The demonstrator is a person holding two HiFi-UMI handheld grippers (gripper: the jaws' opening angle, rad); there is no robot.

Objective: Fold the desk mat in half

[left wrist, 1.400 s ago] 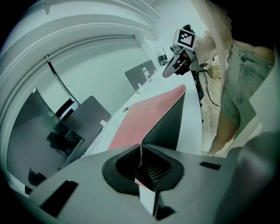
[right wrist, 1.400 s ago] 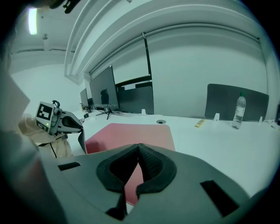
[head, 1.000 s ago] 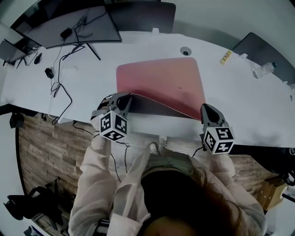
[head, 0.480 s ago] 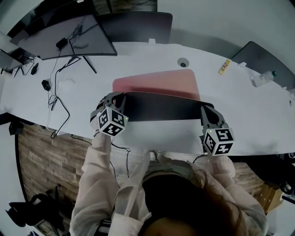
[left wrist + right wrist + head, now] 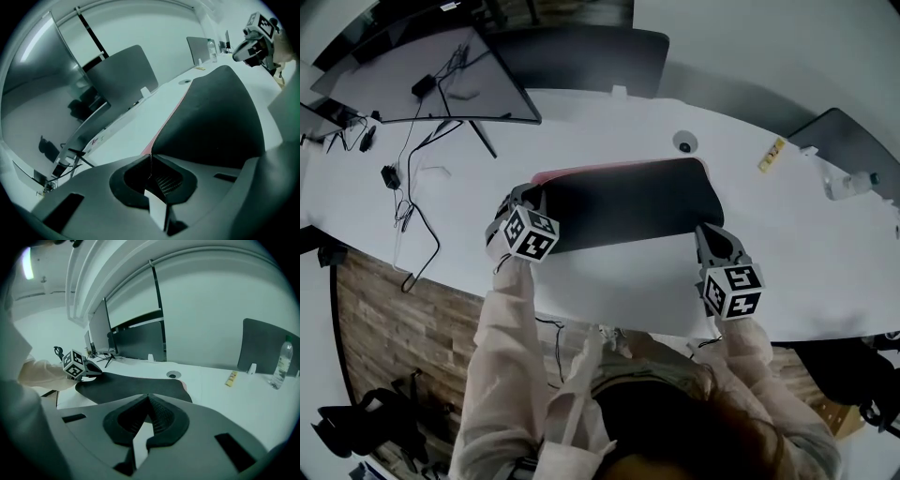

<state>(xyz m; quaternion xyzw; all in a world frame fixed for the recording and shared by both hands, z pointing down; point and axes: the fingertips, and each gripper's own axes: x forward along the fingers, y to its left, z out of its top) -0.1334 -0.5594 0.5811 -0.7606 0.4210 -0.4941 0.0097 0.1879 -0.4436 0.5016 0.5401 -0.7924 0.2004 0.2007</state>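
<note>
On the white bench [image 5: 609,286] the desk mat [image 5: 628,202] lies folded over, dark underside up, a pink edge showing along its 12 o'clock side, with the jaws of the left gripper [image 5: 541,202] pinching its 9 o'clock end and those of the right gripper [image 5: 705,231] pressed together on its 4 o'clock corner.

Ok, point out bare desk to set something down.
Free: the near strip of desk between mat and desk edge; the wide patch right of the mat, up to the bottle. Crowded: far left, monitor and cables.
</note>
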